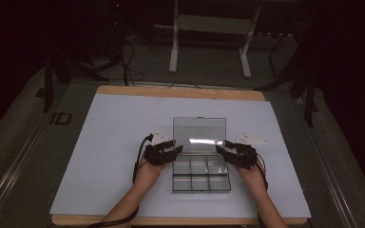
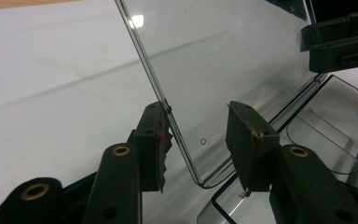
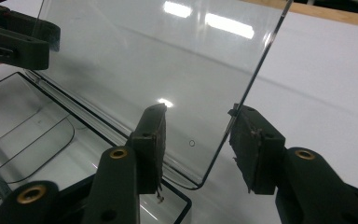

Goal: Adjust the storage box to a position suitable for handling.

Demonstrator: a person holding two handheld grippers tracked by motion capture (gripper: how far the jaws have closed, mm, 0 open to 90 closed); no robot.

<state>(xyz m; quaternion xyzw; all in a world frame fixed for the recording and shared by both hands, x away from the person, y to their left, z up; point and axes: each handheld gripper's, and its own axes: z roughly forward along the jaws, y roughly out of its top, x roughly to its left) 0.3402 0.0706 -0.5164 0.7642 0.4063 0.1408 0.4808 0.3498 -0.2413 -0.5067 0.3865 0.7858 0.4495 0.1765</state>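
the clear lid (image 1: 199,129) of the compartment box (image 1: 201,176) stands open mid-table on the white sheet (image 1: 100,142). my left gripper (image 2: 198,140) and right gripper (image 3: 196,144) each straddle a side edge of it, jaws parted, outer pads brushing it (no squeeze). i'd back both off evenly so the lid stays put.

A clear compartment box (image 1: 200,175) sits on the white sheet (image 1: 104,142), its lid (image 1: 199,129) raised. The left gripper (image 1: 175,150) flanks the lid's left edge, the right gripper (image 1: 222,149) its right edge, both seemingly touching it.
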